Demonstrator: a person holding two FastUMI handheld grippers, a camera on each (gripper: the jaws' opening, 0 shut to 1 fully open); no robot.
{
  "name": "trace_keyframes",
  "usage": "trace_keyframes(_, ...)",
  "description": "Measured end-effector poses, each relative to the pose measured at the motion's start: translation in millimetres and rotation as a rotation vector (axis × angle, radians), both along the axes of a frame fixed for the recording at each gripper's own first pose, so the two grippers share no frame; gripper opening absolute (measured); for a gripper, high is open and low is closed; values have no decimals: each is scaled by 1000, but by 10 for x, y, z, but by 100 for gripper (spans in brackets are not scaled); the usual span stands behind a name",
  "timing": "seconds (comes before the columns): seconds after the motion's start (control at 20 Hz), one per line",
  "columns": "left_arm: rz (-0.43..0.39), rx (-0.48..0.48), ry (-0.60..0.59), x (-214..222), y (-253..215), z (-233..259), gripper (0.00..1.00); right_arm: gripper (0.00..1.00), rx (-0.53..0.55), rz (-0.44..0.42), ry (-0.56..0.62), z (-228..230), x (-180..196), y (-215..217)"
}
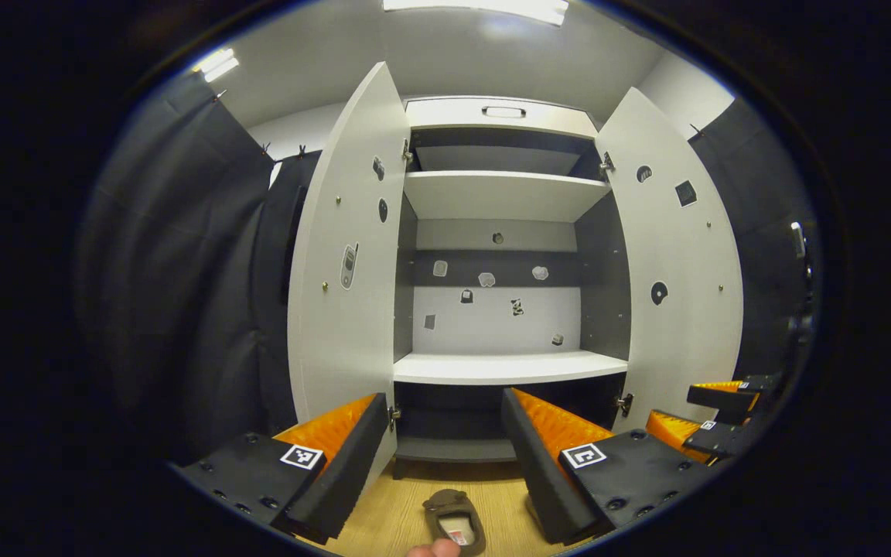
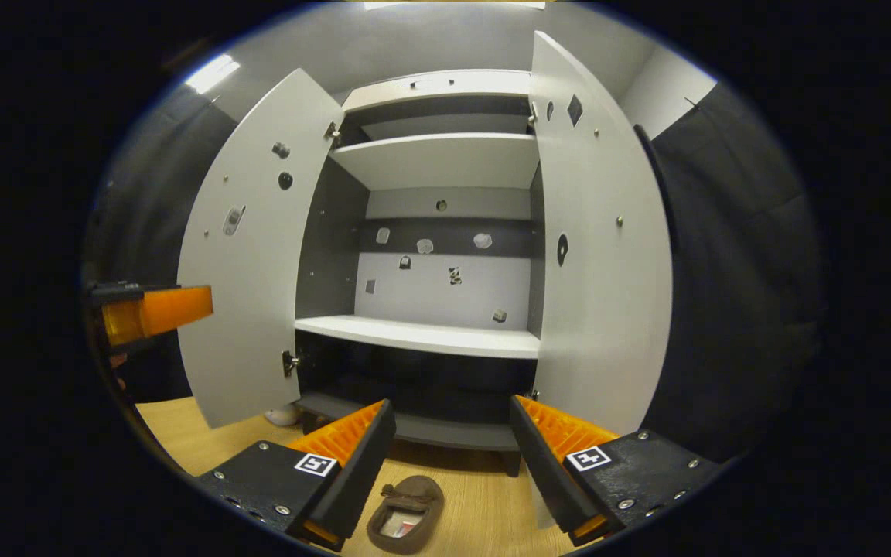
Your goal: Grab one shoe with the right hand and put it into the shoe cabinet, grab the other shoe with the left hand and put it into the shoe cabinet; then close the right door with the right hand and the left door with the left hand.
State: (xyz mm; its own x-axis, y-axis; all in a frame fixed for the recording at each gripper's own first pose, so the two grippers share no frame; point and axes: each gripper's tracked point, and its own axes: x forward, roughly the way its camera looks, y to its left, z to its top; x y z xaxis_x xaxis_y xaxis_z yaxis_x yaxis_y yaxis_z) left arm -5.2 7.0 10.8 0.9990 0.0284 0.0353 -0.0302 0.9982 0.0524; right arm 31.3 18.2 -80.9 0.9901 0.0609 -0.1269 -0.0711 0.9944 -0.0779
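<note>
A brown shoe (image 1: pixel 455 520) lies on the wooden floor in front of the open shoe cabinet (image 1: pixel 507 367). My left gripper (image 1: pixel 444 398) is open and empty above and behind the shoe, pointing at the cabinet. In the right gripper view the same shoe (image 2: pixel 407 512) lies on the floor low between the fingers of my right gripper (image 2: pixel 453 404), which is open and holds nothing. The cabinet (image 2: pixel 414 334) has bare shelves. Both doors stand wide open: left door (image 1: pixel 345 271), right door (image 1: pixel 677 271). The right gripper (image 1: pixel 707 416) also appears at the far right of the left gripper view.
A fingertip (image 1: pixel 434 549) pokes in at the bottom edge near the shoe. A small pale object (image 2: pixel 285 416) sits on the floor under the left door (image 2: pixel 252 271); I cannot tell what it is. Dark curtains hang on both sides. One left gripper finger (image 2: pixel 155 309) shows at the left.
</note>
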Motion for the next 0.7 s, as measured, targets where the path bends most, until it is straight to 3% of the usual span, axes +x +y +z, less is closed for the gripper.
trace_keyframes(0.15, 23, 1, 2, -8, 61, -14, 99, 92, 2, 29, 128, -630, 63, 70)
trace_keyframes(0.25, 36, -3, 0, -6, 89, 2, 94, 93, -14, 31, 235, -1128, 73, 55)
trace_keyframes(0.4, 46, -6, -2, -15, 130, 9, 99, 93, -19, 29, 385, -1743, -2, 17)
trace_keyframes(0.7, 54, -12, -9, -20, 197, 8, 99, 92, -27, 14, 540, -2349, -3, -55)
